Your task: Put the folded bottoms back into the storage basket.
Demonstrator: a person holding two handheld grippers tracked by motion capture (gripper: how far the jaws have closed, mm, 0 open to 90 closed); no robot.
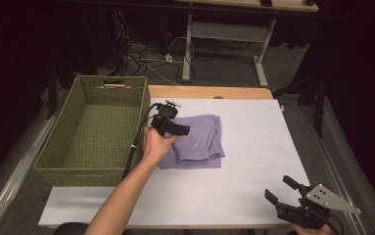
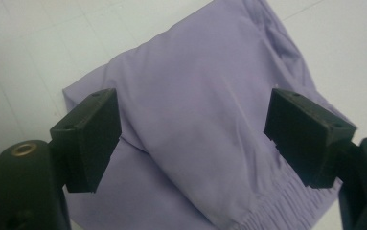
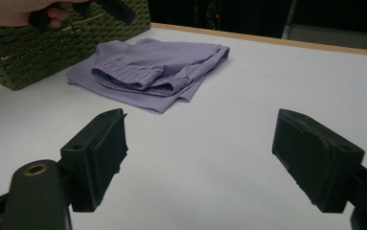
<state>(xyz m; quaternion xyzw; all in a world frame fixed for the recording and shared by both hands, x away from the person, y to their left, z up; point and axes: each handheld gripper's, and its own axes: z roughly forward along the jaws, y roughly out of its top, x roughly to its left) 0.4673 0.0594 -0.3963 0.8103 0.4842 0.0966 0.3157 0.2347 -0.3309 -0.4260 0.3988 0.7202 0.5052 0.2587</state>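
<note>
A folded lavender garment (image 1: 199, 139) with an elastic hem lies on the white table cover (image 1: 253, 161), just right of the basket. My left gripper (image 1: 175, 128) hovers over the garment's left edge, held in a hand. In the left gripper view its jaws stand wide apart above the lavender garment (image 2: 200, 124), with my left gripper (image 2: 195, 139) open and holding nothing. My right gripper (image 1: 285, 193) rests near the table's front right corner, open. From the right gripper view the garment (image 3: 152, 72) lies ahead to the left, well beyond my right gripper (image 3: 200, 160).
A green woven basket (image 1: 89, 132) stands at the table's left side; its wall (image 3: 23, 52) shows in the right gripper view. The wooden table edge (image 1: 209, 91) runs along the back. Cables and desk legs lie on the floor behind.
</note>
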